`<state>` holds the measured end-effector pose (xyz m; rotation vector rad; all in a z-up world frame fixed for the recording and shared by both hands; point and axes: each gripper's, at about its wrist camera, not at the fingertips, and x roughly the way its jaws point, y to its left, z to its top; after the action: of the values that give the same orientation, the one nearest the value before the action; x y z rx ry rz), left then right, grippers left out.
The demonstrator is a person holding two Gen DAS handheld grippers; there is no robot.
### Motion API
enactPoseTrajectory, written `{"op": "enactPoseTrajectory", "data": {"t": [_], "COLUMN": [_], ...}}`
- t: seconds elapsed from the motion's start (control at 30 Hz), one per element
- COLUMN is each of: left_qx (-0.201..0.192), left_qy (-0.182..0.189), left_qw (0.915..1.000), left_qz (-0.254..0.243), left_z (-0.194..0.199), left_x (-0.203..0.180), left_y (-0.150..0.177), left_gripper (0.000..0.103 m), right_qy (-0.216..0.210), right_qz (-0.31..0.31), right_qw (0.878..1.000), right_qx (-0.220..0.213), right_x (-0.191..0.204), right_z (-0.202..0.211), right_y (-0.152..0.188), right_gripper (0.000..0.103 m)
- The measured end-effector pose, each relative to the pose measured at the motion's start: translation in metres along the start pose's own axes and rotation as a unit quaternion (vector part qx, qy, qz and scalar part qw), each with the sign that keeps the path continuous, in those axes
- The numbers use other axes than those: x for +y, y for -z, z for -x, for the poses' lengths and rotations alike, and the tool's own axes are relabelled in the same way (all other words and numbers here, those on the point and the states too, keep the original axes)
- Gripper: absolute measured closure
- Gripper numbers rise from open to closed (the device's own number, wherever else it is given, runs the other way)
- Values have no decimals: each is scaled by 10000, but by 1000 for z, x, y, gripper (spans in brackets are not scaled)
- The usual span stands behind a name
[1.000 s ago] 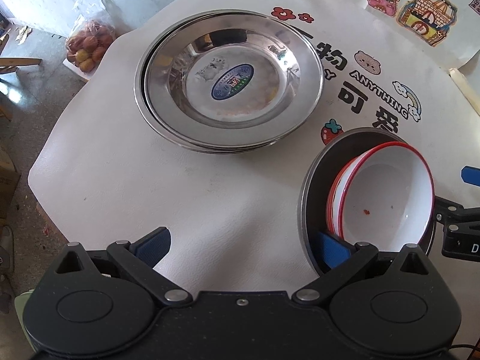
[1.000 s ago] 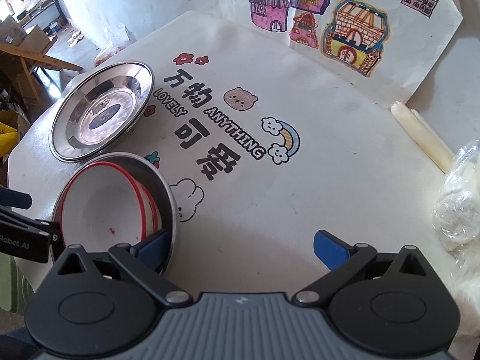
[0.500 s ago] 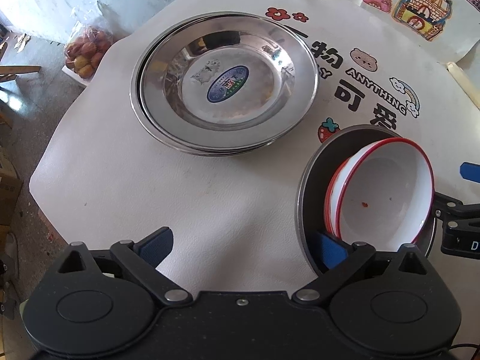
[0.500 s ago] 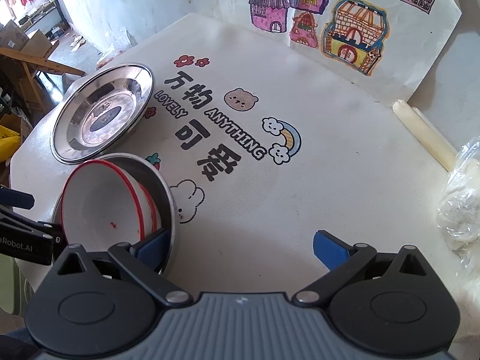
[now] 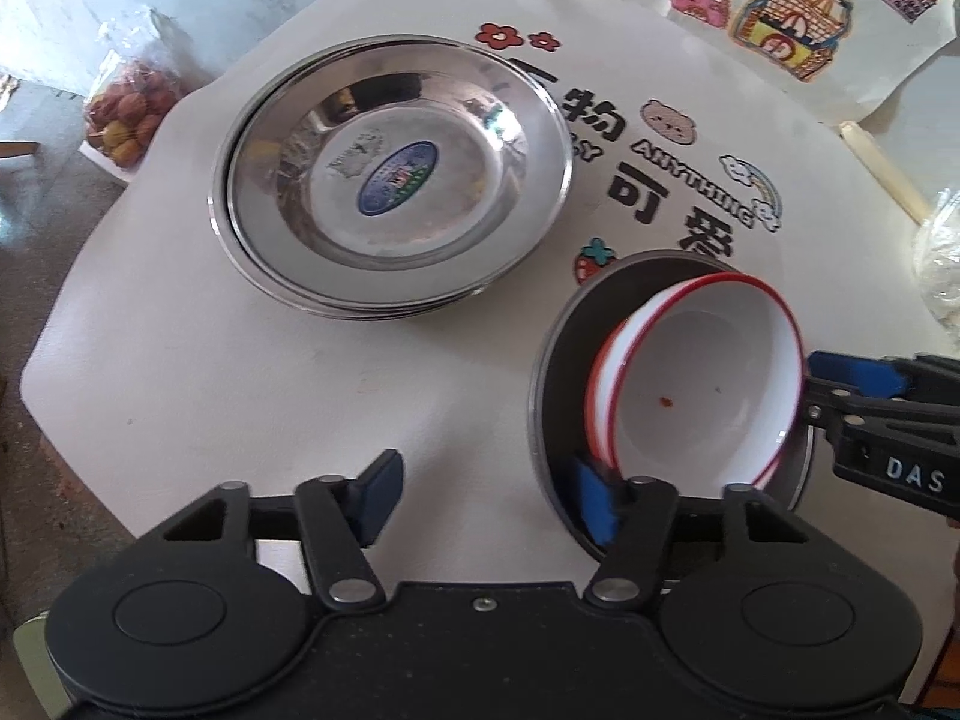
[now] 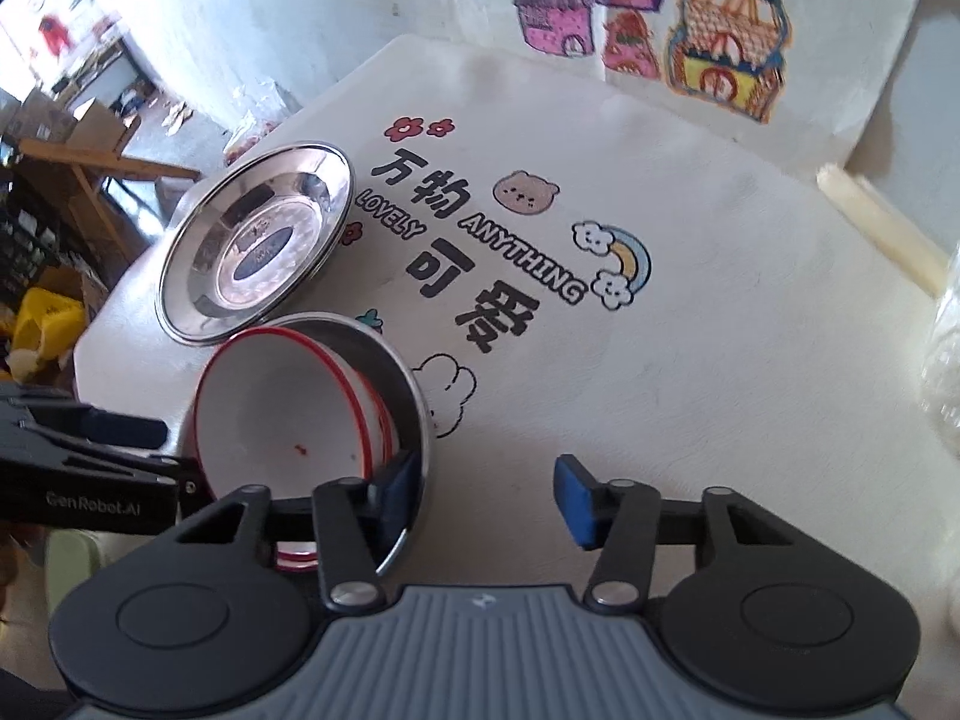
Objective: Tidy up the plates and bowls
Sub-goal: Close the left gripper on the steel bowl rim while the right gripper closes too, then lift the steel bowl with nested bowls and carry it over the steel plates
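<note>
Since a second ago, both pairs of tongs are narrowing from fully spread, and the camera views are tilting slightly while the hands are staying put. The left gripper [image 5: 486,501] is closing with the near-left rim of the steel bowl [image 5: 555,354] between its blue pads: the right pad is sitting inside the bowl, the left pad is hanging outside over the tablecloth [image 5: 240,396], not yet pressing. The right gripper [image 6: 486,495] is closing astride the same bowl's near-right rim, its left pad inside and its right pad outside, a gap showing on the outer side. So the bowl is lying between the two hands, near the table's front edge, each hand equally close to its own side of the rim, and any lift is depending on both pads meeting that thin wall. Inside the steel bowl, two white bowls with red rims [image 5: 708,384] are leaning nested together, tilted toward the right, the inner one showing a small red speck. Farther away on the left, a stack of shiny steel plates [image 5: 390,180] is resting flat, a blue oval sticker at its centre. The tablecloth is carrying cartoon lettering, a bear and a rainbow. A bag of fruit [image 5: 129,114] is sitting beyond the far-left table edge.
</note>
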<state>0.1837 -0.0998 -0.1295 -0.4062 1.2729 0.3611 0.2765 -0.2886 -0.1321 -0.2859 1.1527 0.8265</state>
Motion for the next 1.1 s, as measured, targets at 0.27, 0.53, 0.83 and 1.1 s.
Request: {"op": "enactPoseTrajectory", "data": {"t": [0.27,0.53,0.83,1.1], "left_qx": [12,-15,-31,-58], "left_qy": [327,465,517,553], "left_qw": [9994,9988,9986,9984], "left_qz": [-65,-138,-54,-19], "left_z": [1,1,0,1], "left_x": [-3,-6,-3,-1], "left_y": [-1,-1,-2,0], "left_gripper": [71,88,89,90], "right_qy": [-266,-302,-390,-562], "right_qz": [-230,-442,-773,-1069], "right_qw": [9993,9985,9961,9925], "right_qx": [105,151,156,185], "right_x": [6,10,7,1], "right_z": [-2,-4,-7,-10], "right_y": [-1,-2,-1,1], "right_gripper": [84,94,92,93]}}
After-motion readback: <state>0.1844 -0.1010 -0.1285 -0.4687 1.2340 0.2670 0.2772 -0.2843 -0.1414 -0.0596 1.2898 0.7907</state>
